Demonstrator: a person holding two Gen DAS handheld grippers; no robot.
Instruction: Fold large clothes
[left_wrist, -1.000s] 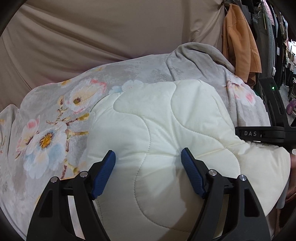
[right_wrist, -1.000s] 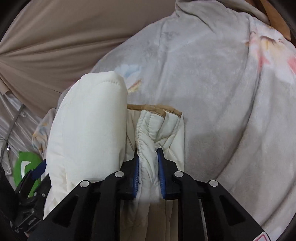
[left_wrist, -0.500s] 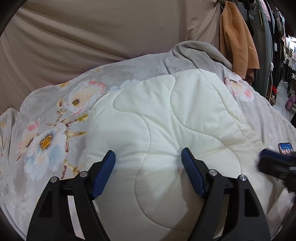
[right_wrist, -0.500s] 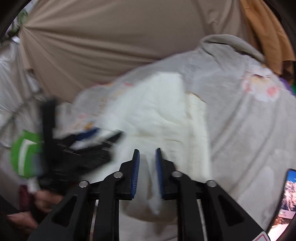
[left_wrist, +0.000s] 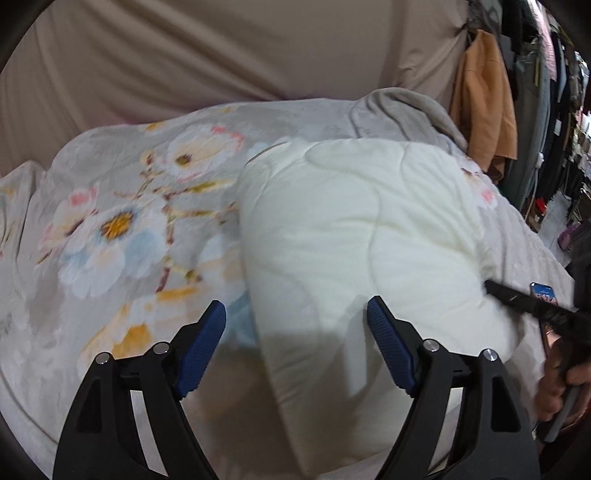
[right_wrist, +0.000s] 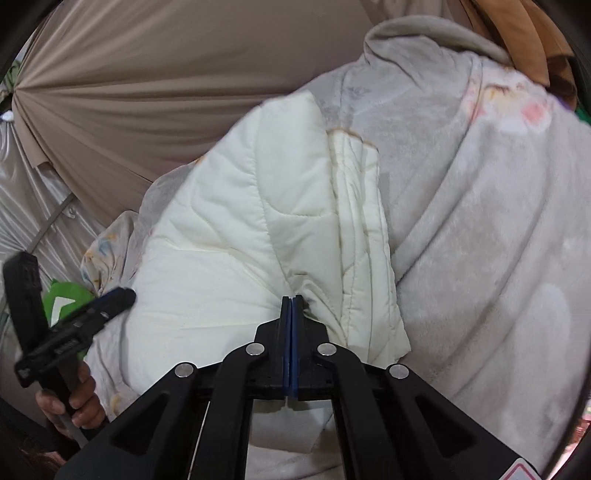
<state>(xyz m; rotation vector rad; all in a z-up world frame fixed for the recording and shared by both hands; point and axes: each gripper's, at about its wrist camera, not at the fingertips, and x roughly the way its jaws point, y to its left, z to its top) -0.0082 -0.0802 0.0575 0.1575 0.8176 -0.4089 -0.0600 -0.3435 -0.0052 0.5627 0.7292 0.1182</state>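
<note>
A cream quilted jacket (left_wrist: 362, 229) lies folded into a thick bundle on a grey floral blanket (left_wrist: 122, 221). My left gripper (left_wrist: 295, 304) hovers over the bundle's near left edge. Its jaws are opening, with the jacket's edge below the gap and neither pad pressing on it. In the right wrist view the jacket (right_wrist: 236, 236) shows stacked layers with tan trim along its right side. My right gripper (right_wrist: 291, 306) is shut, pads together, tips at a crease of the jacket with no fabric between them. Each gripper also shows at the other view's edge, held by a hand.
A beige curtain (left_wrist: 221, 55) hangs behind the bed. An orange garment (left_wrist: 484, 99) and dark clothes hang at the right. A phone (left_wrist: 545, 293) lies on the blanket at the right. Something green (right_wrist: 62, 295) sits low at the left.
My right gripper let go of the jacket's gathered fabric, drew back and closed empty. My left gripper shifted left to the bundle's left edge and opened a little wider.
</note>
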